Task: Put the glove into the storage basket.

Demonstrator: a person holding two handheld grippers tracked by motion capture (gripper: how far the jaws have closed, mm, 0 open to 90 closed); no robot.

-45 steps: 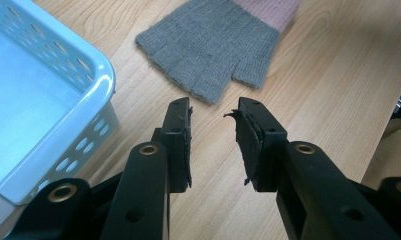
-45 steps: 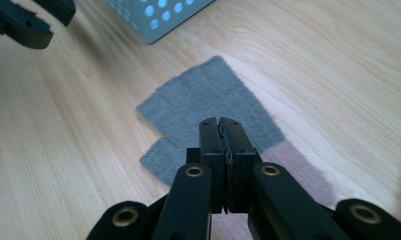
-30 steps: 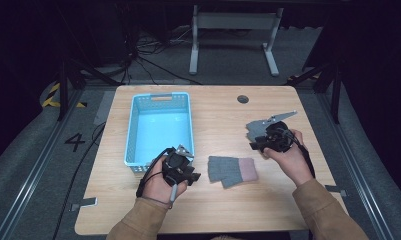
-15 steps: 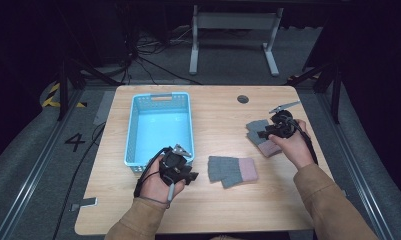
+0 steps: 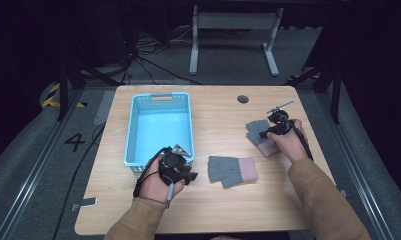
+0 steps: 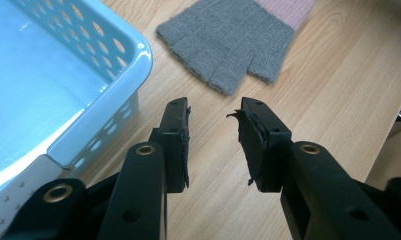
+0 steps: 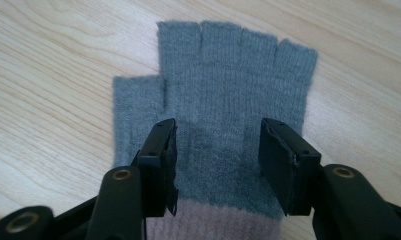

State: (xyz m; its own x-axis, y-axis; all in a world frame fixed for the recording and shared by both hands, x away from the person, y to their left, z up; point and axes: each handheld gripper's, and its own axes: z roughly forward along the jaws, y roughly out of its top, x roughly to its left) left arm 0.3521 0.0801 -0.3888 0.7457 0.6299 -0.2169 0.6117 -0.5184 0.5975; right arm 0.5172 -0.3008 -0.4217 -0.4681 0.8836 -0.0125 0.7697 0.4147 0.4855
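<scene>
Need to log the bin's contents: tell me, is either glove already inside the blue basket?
No: the blue basket holds nothing, one glove lies on the table beside it, and the other glove lies flat under the right gripper.

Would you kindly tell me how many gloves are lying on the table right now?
2. One glove lies near the table's middle, right of the blue basket. The other glove lies flat near the right edge, under the right gripper. None looks hidden.

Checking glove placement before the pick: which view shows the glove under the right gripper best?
The right gripper view: the glove lies flat, finger stubs and pink cuff clear, between the open jaws of the right gripper. The high view shows it small, partly hidden by the hand.
</scene>
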